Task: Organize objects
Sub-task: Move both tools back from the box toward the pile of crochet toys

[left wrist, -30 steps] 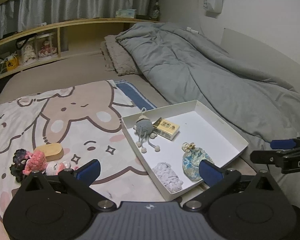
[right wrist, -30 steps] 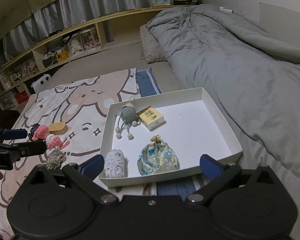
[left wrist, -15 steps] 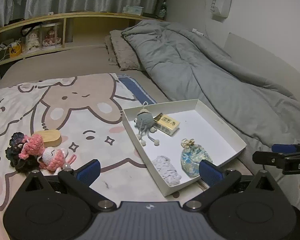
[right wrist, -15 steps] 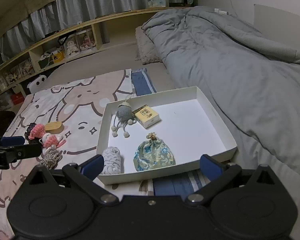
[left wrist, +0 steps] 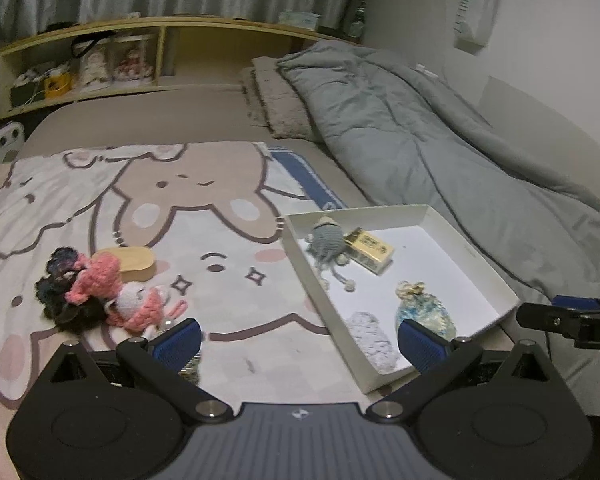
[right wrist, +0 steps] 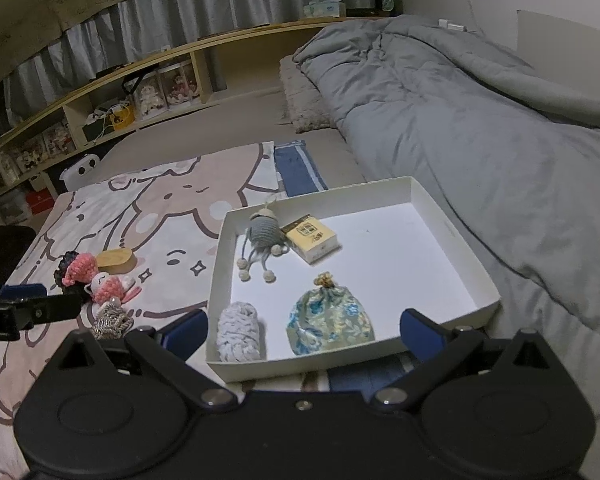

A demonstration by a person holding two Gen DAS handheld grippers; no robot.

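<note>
Since four items are already boxed in the white tray (right wrist: 452, 232), loose crochet toys (left wrist: 100, 288) at 9 o'clock are left; left gripper (left wrist: 300, 340) and right gripper (right wrist: 302, 330) are held wide open, empty.

The left black two-finger gripper (left wrist: 299, 337) has a matte body with two round dished housings, silver pivot screws, a grey ribbed centre plate bearing a small white logo at 6 o'clock, and blue ribbed pads (left wrist: 420, 345). The right black two-finger gripper (right wrist: 302, 332) matches, with white lettering along its arm.
</note>
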